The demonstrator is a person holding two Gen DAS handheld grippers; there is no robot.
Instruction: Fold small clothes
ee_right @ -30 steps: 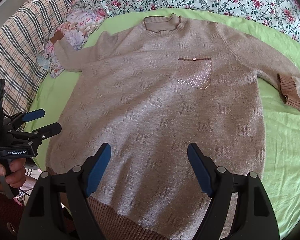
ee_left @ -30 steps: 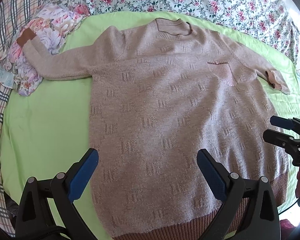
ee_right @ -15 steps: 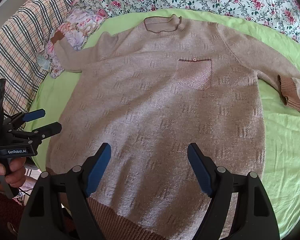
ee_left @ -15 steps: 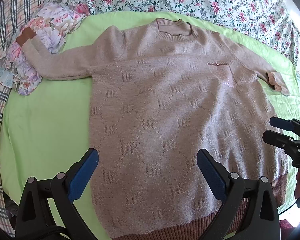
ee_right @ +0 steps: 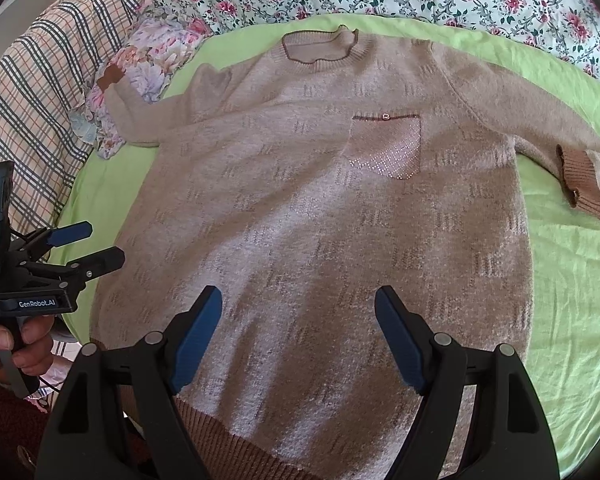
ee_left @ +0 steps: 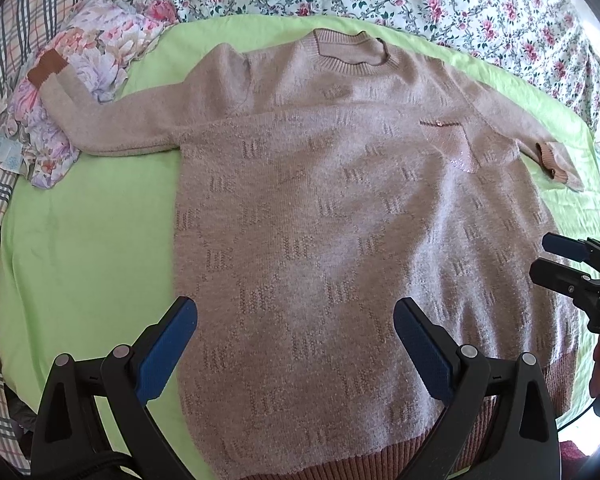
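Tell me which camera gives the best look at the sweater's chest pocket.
The right wrist view. There the chest pocket sits near the centre, facing the camera, with its dark top trim, small button and sparkly dots clear. In the left wrist view the same pocket lies off to the right, foreshortened and washed out.

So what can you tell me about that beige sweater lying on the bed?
The sweater is a fuzzy beige knit with a repeating woven motif, darker brown ribbing at the hem and cuffs, a round neck and a sparkly chest pocket. It lies face up, spread flat and unfolded on the green sheet. One sleeve stretches out onto a floral cloth; the other angles down beside the body, its cuff bent over. Neither gripper touches it.
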